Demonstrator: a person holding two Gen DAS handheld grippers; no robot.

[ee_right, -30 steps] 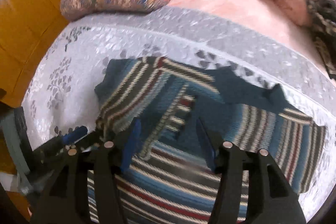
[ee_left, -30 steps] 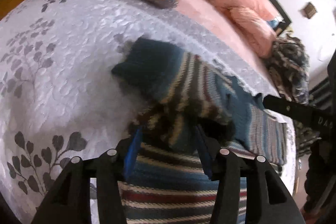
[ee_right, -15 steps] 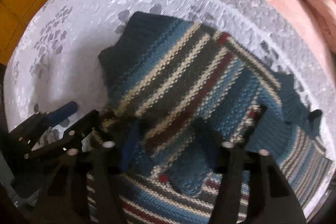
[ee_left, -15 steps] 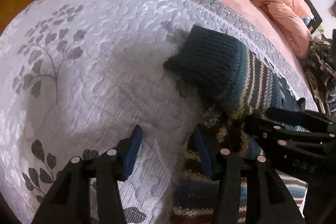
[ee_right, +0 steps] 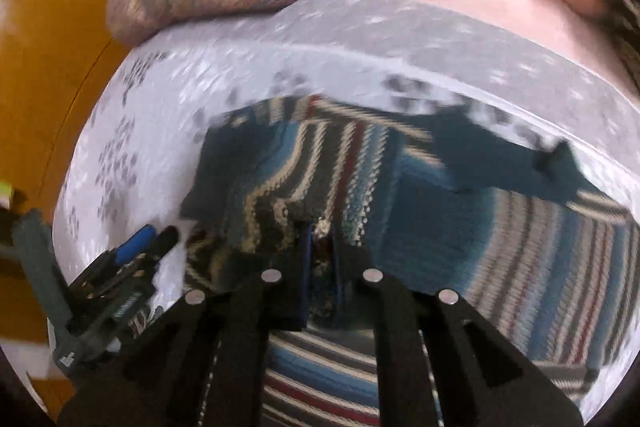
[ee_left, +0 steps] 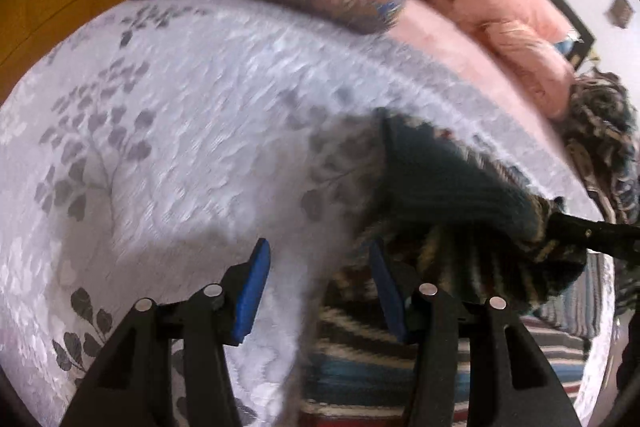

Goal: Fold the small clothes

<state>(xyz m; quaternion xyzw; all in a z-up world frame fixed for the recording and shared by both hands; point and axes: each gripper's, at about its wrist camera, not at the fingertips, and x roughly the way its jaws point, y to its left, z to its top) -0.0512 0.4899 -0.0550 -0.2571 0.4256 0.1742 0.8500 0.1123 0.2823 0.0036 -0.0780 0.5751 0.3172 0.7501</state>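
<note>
Right wrist view: the sweater (ee_right: 360,187) on the bedspread (ee_right: 360,39) is pinched at a fold by the right gripper (ee_right: 322,247), the left gripper (ee_left: 316,267) spread empty; the sleeve should be laid flat.

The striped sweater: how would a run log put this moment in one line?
step: folding sleeve | left gripper: open, empty | right gripper: shut on striped sweater | surface: bedspread
</note>
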